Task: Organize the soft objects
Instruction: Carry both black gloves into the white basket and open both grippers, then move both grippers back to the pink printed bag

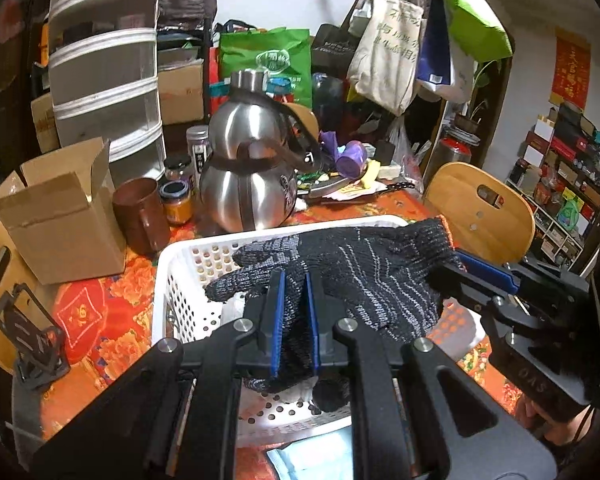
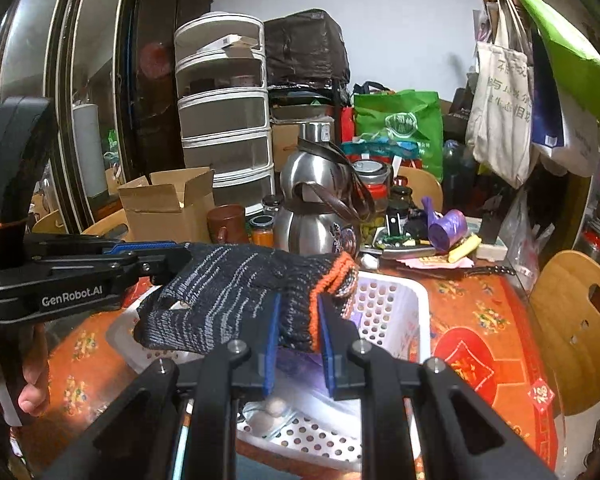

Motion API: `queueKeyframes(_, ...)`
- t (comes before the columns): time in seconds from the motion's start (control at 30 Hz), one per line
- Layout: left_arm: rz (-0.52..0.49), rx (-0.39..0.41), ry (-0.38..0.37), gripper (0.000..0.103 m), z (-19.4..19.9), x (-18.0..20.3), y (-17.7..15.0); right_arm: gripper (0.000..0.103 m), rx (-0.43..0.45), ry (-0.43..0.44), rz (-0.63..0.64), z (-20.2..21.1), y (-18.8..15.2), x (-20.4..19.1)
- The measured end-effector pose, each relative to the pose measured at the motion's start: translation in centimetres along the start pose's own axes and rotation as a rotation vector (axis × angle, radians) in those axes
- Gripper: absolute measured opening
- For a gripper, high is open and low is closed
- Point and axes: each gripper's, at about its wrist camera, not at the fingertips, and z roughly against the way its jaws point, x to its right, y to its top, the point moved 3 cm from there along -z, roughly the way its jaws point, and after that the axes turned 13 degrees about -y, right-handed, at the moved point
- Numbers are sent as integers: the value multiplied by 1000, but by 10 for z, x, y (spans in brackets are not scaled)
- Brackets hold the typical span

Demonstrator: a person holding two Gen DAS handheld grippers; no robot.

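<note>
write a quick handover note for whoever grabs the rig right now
Left gripper: shut on the glove at the finger end.
Right gripper: shut on the same glove at its orange cuff.
The glove is stretched between both grippers, held in the air above the white basket on the table.
The basket already holds a few items, too hidden to name.
Done: glove picked up and brought over the basket.
Left: probably lower it in and open both grippers, then look for other soft items.
</note>
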Motion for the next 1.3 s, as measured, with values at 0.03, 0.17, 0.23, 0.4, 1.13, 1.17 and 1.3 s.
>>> queueKeyframes(0.03, 6, -4, 1, 10, -4, -2, -1, 17, 1, -2, 7, -2, -1, 0)
queueKeyframes(0.17, 34, -3, 5, 14, -15, -14, -8, 29, -30, -45, 22, -14, -9, -1)
queueKeyframes(0.23, 45, 7, 8, 35, -17, -19, -12, 78, -44, -61, 10, -18, -13, 4)
queueKeyframes(0.4, 87, 12, 37, 83, -22, -37, -23, 89, -75, -98, -9, -23, -24, 15)
queueKeyframes(1.13, 95, -19, 51, 88, -16, -42, -62, 92, -118, -92, -32, -18, -47, 14)
queueKeyframes(1.17, 93, -15, 53, 88, -14, -42, -63, 92, -117, -90, -34, -17, -47, 14)
queueKeyframes(1.3, 89, -5, 67, 89, -9, -41, -64, 92, -110, -88, -39, -14, -47, 14)
